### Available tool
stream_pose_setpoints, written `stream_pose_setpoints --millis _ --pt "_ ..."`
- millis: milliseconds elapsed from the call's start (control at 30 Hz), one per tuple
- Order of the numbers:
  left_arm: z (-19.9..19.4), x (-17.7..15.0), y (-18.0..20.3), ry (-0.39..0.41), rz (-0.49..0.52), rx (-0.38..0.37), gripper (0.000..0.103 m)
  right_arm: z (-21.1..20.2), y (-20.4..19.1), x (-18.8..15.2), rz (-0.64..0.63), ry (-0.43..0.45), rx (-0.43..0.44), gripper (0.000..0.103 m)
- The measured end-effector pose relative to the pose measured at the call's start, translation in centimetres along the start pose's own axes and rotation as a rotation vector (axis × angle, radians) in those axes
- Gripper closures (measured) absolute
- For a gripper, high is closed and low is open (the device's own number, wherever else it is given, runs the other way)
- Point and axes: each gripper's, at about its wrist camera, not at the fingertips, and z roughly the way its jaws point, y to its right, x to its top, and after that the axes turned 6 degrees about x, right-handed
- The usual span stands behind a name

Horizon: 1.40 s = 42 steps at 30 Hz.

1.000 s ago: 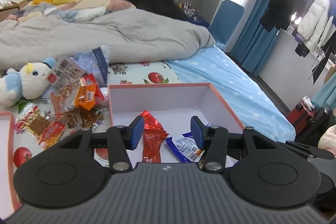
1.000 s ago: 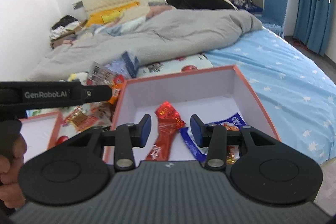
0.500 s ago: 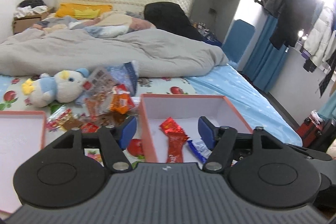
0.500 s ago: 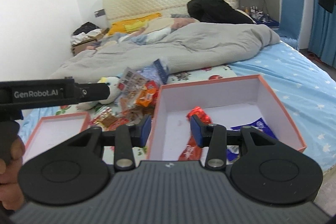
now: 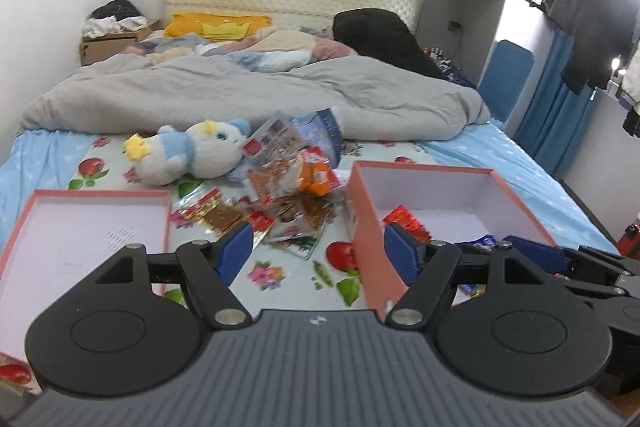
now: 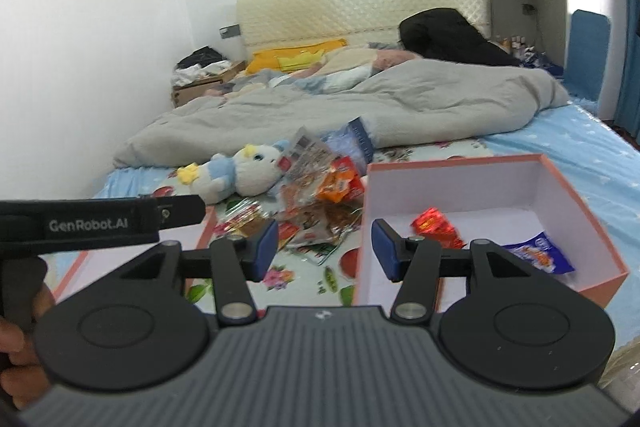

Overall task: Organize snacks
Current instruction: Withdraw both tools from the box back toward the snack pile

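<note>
A heap of snack packets (image 5: 292, 195) (image 6: 316, 203) lies on the fruit-print sheet between two pink-rimmed white boxes. The right box (image 5: 496, 183) (image 6: 560, 183) holds a red packet (image 5: 404, 221) (image 6: 434, 223) and a blue packet (image 6: 536, 255). The left box (image 5: 80, 227) has nothing visible inside. My left gripper (image 5: 318, 253) hovers near the sheet in front of the heap, its jaws opening with nothing between them. My right gripper (image 6: 324, 249) hangs at the right box's left wall, jaws also opening and empty. The left tool (image 6: 100, 223) crosses the right wrist view.
A plush toy (image 5: 188, 155) lies behind the snacks, and a grey duvet (image 5: 248, 99) covers the far half of the bed. A hand (image 6: 16, 339) grips the left tool. A blue chair (image 5: 506, 79) and hanging clothes (image 5: 592, 7) stand on the right.
Both grippers have swung left from over the right box toward the snack heap, and both sets of jaws have widened. The left box has come into the left wrist view.
</note>
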Motion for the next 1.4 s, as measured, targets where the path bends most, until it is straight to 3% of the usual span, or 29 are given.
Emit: stream_pose_setpoints --millis 367,533,700,1400 --pt "-0.4 -3.3 -1.9 -0.021 -0.012 0.025 0.026 -0.6 -1.8 -2.6 -0.013 0.005 0.022 0.049" --pt "-0.5 -5.2 -2.7 -0.029 -0.021 0.04 0.026 -0.6 -2.1 -3.6 -0.008 -0.013 0.076 0.049" --pt "-0.2 -6.5 -3.5 -0.056 -0.044 0.062 0.026 0.0 -2.5 -4.3 -0.02 -0.034 0.057 0.049" --pt "6.2 -5.2 -5.6 -0.121 -0.029 0.074 0.026 4.2 -3.1 -5.7 -0.043 -0.076 0.0 0.049"
